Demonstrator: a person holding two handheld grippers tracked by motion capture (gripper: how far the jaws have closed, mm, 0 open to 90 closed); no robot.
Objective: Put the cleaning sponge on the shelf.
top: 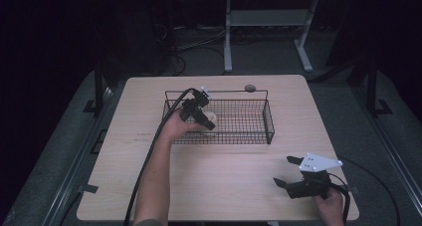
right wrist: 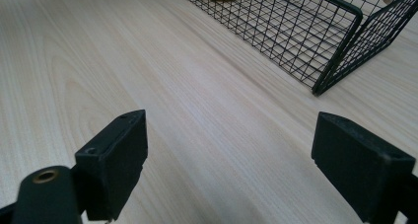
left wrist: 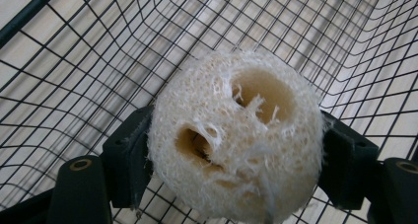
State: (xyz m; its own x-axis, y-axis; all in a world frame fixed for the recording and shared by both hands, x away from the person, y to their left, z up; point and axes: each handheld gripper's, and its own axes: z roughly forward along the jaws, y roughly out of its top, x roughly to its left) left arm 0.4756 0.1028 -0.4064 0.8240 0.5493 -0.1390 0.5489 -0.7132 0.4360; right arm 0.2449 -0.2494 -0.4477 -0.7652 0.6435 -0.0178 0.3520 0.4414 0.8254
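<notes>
The left tool [top: 204,117] was inside the black wire basket [top: 259,134], near its left end. It squeezed a round, pale loofah sponge [left wrist: 235,135] tight between its two black jaws. In the left gripper view, the sponge looked fuzzy and had two holes in it, and the basket's wire floor and walls were all around it. I could not tell if the sponge touched the basket's floor.

The right tool [top: 287,170] was by the front right corner of the wooden desk [top: 219,176], well apart from the basket. Its jaws were spread wide and held nothing. In the right gripper view, bare desk lay between them, and a corner of the basket sat farther off.
</notes>
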